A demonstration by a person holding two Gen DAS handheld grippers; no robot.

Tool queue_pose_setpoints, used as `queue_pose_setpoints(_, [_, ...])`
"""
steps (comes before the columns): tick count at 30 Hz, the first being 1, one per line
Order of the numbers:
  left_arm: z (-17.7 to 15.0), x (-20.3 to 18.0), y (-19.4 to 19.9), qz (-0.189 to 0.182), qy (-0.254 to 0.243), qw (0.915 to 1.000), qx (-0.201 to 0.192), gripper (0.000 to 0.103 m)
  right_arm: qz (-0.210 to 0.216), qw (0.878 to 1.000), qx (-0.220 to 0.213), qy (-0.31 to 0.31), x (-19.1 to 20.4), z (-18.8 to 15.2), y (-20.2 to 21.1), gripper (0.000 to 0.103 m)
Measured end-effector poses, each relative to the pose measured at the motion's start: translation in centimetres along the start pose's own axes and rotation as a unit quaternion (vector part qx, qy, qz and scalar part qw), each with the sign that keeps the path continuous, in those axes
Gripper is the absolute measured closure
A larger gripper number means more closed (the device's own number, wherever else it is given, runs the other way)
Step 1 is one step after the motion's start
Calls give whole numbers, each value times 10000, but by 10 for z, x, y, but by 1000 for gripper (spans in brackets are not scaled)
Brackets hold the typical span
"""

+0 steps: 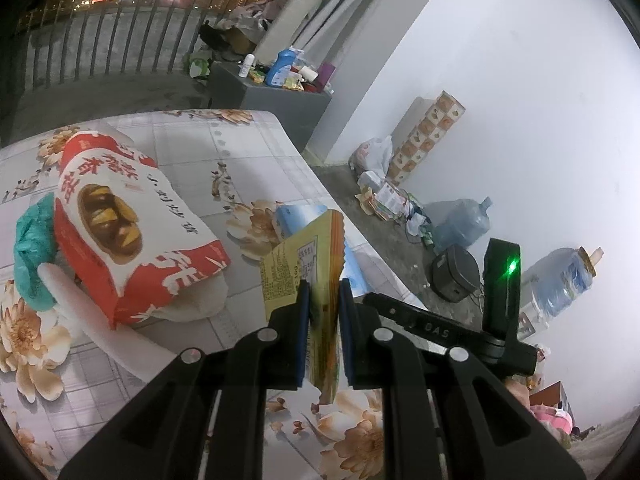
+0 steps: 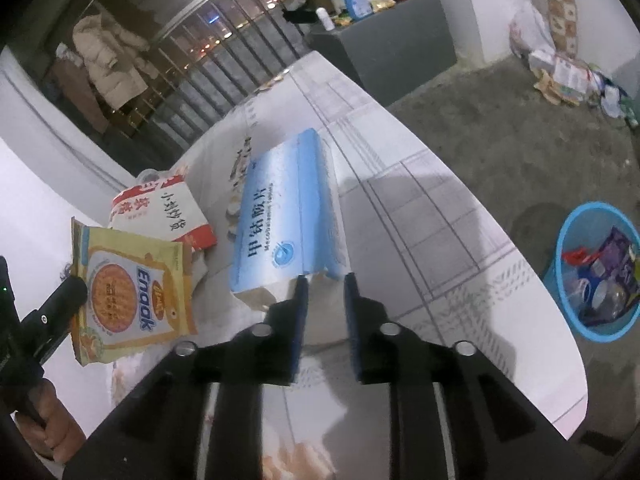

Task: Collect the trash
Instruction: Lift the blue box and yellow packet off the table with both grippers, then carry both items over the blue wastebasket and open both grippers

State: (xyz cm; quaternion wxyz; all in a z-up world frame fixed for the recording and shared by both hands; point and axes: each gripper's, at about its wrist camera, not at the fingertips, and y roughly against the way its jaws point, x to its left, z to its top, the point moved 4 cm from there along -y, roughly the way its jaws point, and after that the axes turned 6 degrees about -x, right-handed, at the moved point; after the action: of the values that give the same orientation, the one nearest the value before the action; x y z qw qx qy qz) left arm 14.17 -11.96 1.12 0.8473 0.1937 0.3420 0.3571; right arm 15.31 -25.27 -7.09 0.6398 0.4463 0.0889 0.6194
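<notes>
Currently: left gripper (image 1: 323, 280) pinches yellow snack packet (image 1: 316, 264); right gripper (image 2: 326, 278) spread, nothing held, just beside blue box (image 2: 284, 216). Risk: box near table (image 2: 440, 220) edge, clumsy nudge may slide it off.

We read "Enaak" in blue letters on the yellow packet (image 2: 132, 292). The blue box (image 2: 286, 216) carries the Chinese characters "甲钴胺片", with small Latin print beside them too blurred to make out. The red and white bag (image 2: 168, 212) shows "小刘炒货". The black mount (image 1: 436, 334) is stamped "GAS".
</notes>
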Motion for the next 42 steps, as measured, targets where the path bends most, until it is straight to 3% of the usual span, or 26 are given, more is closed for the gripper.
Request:
queue_pose_setpoints(2, [0, -3, -3, -13, -24, 10000, 26, 89, -87, 9999, -2, 129, 5, 0, -6, 67])
queue_pose_setpoints(7, [-1, -8, -8, -13, -83, 9999, 59, 90, -133, 9997, 50, 174, 1, 2, -18, 67])
queue_pose_setpoints(9, [0, -9, -9, -1, -95, 9999, 65, 90, -135, 9997, -1, 179, 0, 4, -19, 71])
queue_pose_setpoints(11, [0, -9, -9, 11, -98, 9999, 69, 90, -93, 9999, -8, 136, -2, 5, -20, 87])
queue_pose_setpoints(16, [1, -11, -10, 60, -131, 9999, 78, 90, 80, 9999, -95, -8, -8, 7, -15, 98])
queue_pose_setpoints(21, [5, -16, -12, 62, -202, 9998, 59, 90, 692, 9965, -19, -463, -17, 6, -5, 103])
queue_pose_setpoints(27, [17, -36, -21, -54, -441, 9990, 50, 90, 1079, 9892, -222, -966, -42, 12, 27, 103])
queue_pose_setpoints(30, [24, -54, -33, -235, -576, 9980, 106, 90, 1106, 9858, -446, -1186, -61, 16, 49, 103])
queue_pose_setpoints(35, [34, -102, -65, -744, -934, 9924, 283, 90, 778, 9813, -872, -1527, -104, 17, 84, 103])
queue_pose_setpoints(39, [38, -149, -105, -1244, -1182, 9835, 564, 90, 344, 9748, -1174, -1864, -147, 10, 110, 103])
queue_pose_setpoints(42, [34, -183, -147, -1670, -1187, 9738, 990, 90, 26, 9678, -1297, -2155, -181, 0, 123, 103])
